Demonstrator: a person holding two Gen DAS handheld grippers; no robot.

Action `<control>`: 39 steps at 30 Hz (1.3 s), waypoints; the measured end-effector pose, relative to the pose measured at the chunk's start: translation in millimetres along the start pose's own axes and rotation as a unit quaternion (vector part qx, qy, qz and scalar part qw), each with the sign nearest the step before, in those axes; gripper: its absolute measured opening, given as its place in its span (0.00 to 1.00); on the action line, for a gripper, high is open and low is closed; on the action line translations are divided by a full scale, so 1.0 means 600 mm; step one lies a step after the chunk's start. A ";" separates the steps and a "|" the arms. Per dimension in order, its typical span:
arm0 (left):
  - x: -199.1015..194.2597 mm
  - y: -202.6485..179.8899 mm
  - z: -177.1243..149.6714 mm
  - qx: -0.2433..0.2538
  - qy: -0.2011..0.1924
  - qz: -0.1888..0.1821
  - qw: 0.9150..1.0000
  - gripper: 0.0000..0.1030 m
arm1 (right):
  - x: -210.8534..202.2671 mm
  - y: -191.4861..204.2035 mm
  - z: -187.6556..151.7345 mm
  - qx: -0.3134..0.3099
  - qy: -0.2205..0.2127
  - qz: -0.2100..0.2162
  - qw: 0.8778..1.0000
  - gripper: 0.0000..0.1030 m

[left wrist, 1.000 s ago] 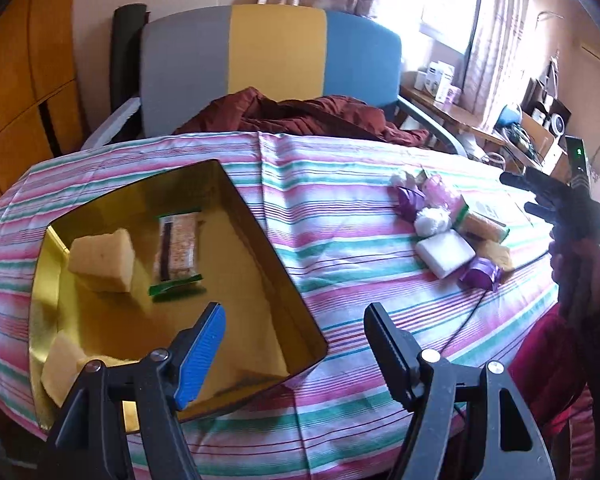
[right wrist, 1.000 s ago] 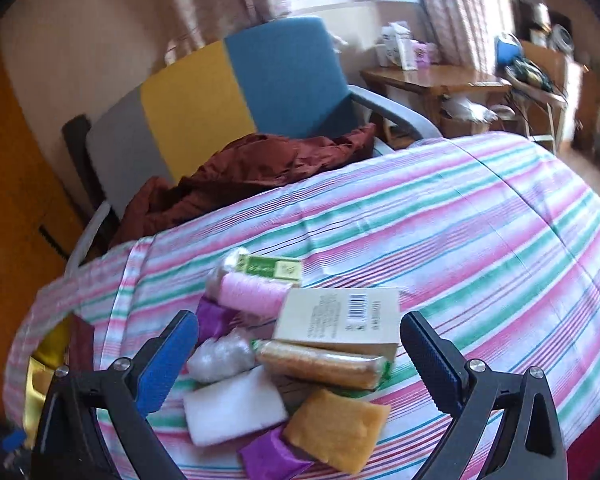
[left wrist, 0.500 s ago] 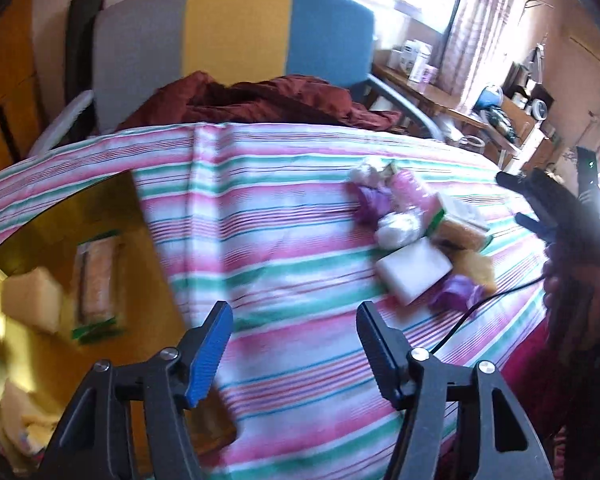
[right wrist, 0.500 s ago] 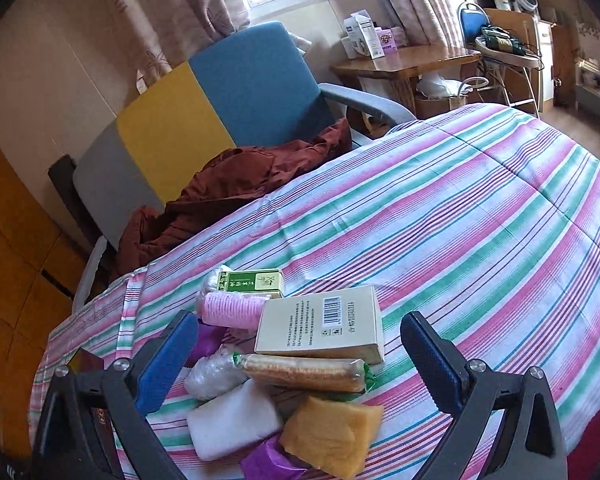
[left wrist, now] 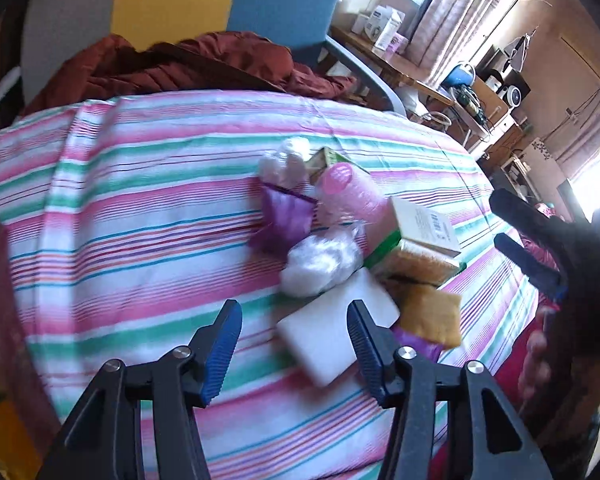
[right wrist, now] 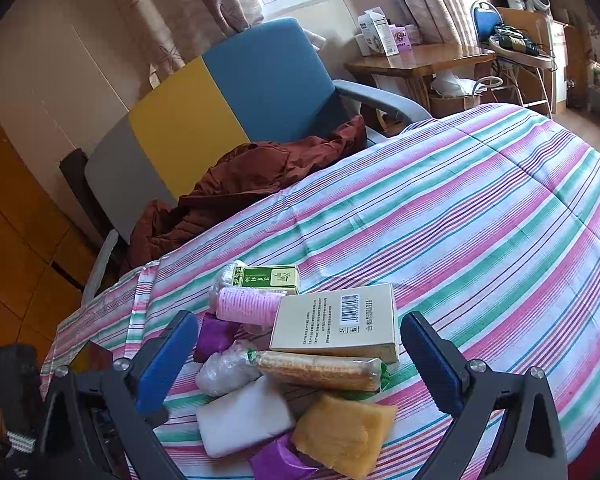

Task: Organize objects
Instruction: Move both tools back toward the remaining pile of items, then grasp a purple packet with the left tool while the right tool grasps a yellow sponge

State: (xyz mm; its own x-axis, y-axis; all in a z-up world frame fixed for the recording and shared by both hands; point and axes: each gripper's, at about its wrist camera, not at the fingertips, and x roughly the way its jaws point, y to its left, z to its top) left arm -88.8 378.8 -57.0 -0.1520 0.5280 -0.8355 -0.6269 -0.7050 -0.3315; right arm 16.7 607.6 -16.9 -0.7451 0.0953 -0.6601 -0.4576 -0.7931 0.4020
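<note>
The white block lay at the near edge of the pile of small objects on the striped tablecloth, and it seemed the most likely thing to take next. The left gripper hovered just in front of it with jaws spread wide and nothing between them; its right fingertip covered one corner of the block. Just behind the white block sat a clear bag of white stuff, and beside the block on the right — a yellow sponge-like pad. A wrapped biscuit bar, a beige box with a barcode, a pink roll and a green box were farther behind the block.

The right gripper hung above the same pile, also wide open and empty.

In my judgement the white block was light and rather soft, perhaps foam or a wrapped soap — I could not tell which. It should be gripped across its short sides, near the middle, with mild pressure so it does not deform or slip out.
</note>
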 end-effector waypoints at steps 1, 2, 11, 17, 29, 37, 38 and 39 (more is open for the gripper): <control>0.012 -0.006 0.004 0.001 0.006 -0.005 1.000 0.53 | 0.000 0.000 0.000 -0.001 0.001 0.002 1.000 0.99; 0.023 -0.011 0.009 -0.001 0.009 -0.009 1.000 0.53 | 0.001 0.000 0.000 -0.001 0.001 0.002 1.000 0.99; 0.054 -0.007 0.034 -0.016 0.005 -0.002 1.000 0.53 | 0.005 -0.005 0.000 0.010 0.008 0.018 1.000 0.99; 0.049 0.003 0.057 0.013 -0.010 0.021 1.000 0.53 | 0.006 -0.001 -0.001 0.003 0.011 0.023 1.000 0.99; 0.140 -0.009 0.108 0.056 0.043 0.047 0.996 0.41 | 0.012 0.002 -0.002 -0.005 0.019 0.017 1.000 1.00; 0.105 0.048 0.065 0.026 0.001 0.034 0.999 0.36 | 0.016 -0.004 0.000 -0.005 0.018 0.003 1.000 0.99; 0.097 0.057 0.055 0.021 -0.003 0.034 0.999 0.36 | 0.016 -0.006 0.001 -0.003 0.018 0.002 1.000 0.99; 0.087 0.065 0.043 0.014 -0.008 0.033 0.999 0.36 | 0.016 -0.007 0.001 -0.001 0.017 0.000 1.000 0.99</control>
State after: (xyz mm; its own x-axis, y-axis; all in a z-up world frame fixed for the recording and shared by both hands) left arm -141.1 390.8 -102.1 -0.2059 0.4893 -0.8474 -0.6365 -0.7247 -0.2638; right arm 11.5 612.3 -24.5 -0.7278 0.0741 -0.6817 -0.4561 -0.7947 0.4005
